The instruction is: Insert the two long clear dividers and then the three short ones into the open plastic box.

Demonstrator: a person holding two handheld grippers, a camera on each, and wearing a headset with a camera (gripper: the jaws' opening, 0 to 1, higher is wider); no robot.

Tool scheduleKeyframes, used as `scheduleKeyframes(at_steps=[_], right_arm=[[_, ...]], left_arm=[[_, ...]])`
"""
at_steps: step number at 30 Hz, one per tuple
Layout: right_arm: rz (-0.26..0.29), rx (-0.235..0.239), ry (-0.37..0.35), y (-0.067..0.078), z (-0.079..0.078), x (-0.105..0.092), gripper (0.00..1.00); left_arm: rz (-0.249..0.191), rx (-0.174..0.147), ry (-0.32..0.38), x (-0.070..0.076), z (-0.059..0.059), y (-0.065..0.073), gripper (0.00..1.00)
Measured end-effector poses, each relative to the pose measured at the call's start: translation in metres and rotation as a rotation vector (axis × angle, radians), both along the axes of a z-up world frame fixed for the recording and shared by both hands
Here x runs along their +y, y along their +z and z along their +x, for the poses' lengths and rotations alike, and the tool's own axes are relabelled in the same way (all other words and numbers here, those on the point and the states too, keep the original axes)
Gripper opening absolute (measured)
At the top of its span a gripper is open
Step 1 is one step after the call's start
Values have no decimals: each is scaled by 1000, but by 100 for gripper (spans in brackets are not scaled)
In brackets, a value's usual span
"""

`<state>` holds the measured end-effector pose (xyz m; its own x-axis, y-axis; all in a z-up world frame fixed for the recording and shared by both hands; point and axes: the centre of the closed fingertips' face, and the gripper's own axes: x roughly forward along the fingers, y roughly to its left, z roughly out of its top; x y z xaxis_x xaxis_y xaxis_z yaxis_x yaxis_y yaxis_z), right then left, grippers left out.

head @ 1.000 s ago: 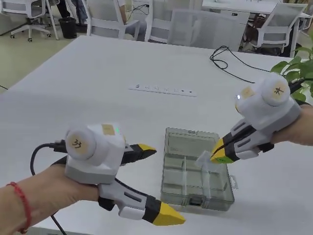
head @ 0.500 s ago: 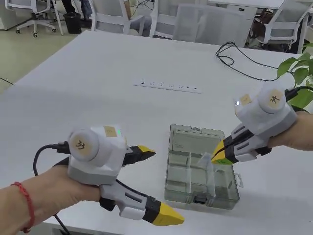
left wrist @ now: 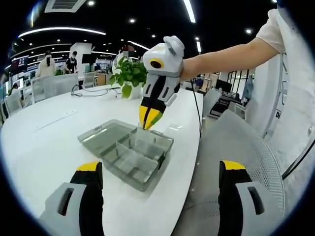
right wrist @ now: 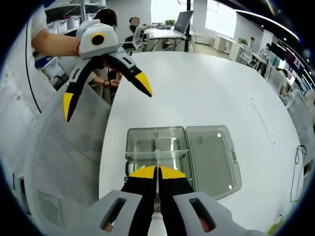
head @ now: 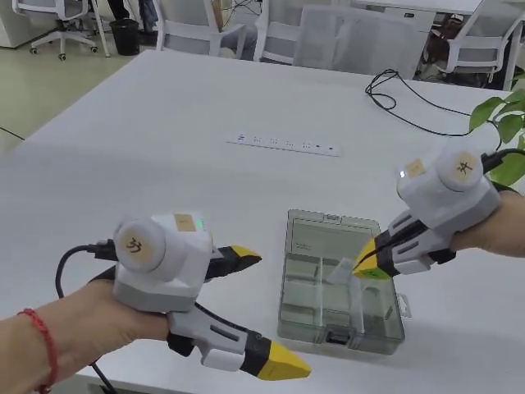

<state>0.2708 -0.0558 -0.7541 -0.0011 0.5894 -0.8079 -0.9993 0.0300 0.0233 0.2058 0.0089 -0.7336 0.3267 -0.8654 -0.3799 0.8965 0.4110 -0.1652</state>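
The open clear plastic box (head: 305, 289) lies on the white table, its lid (head: 320, 231) folded flat on the far side. Clear dividers stand inside it (right wrist: 147, 155). My right gripper (head: 359, 268) is shut on a clear divider (head: 340, 270) and holds it at the box's right part; I cannot tell whether it is seated. In the right gripper view the jaws (right wrist: 157, 172) pinch that divider edge-on above the box (right wrist: 140, 142). My left gripper (head: 267, 312) hovers open and empty left of the box. In the left gripper view, the right gripper (left wrist: 149, 119) is over the box (left wrist: 123, 155).
A white power strip (head: 283, 146) lies further back on the table, with a black cable (head: 402, 90) at the back right. A green plant (head: 502, 111) stands at the right edge. Office chairs (head: 324, 37) line the far side. The table's near edge runs just below the box.
The head camera has shifted a little. My right gripper has eased the divider slightly lower into the box. The left gripper stays open in the same place.
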Motion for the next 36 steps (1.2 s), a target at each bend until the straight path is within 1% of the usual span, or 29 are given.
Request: scheduleKeyframes(at_steps=[1, 2, 5, 7, 9, 12, 15, 19, 23, 27, 28, 30, 36], right_arm=[[0, 2, -1, -1, 1, 0, 3], [-3, -8, 7, -2, 1, 0, 3], [2, -1, 10, -4, 1, -1, 3], [6, -5, 14, -6, 4, -1, 3], [12, -24, 43, -5, 3, 0, 3], [12, -35, 68, -5, 1, 2, 2], [9, -39, 76, -5, 0, 4, 2], [5, -38, 76, -9, 5, 4, 2], [8, -35, 64, -9, 2, 6, 2], [-8, -35, 70, -16, 5, 8, 2], [-14, -35, 71, -17, 3, 9, 2], [-28, -32, 69, -24, 4, 10, 3], [-64, -19, 58, -36, 5, 10, 3]], left_arm=[[-2, 1, 0, 0, 0, 0, 100], [-3, 1, -1, 0, 0, 0, 100], [-6, 1, 1, 0, 1, 1, 100], [-5, 0, 2, 0, 2, 2, 100], [-6, 0, 1, 0, 2, 2, 100], [-5, 2, 0, -1, 3, 1, 100], [-7, 3, 0, -2, 4, 1, 100], [-8, 4, -2, -3, 4, 1, 100], [-5, 5, -5, -2, 4, 0, 100], [0, 8, -5, -2, 3, -1, 100], [-1, 8, -4, -1, 3, -1, 100], [0, 8, -3, -1, 3, -1, 100], [0, 10, -2, 0, 3, -1, 100]])
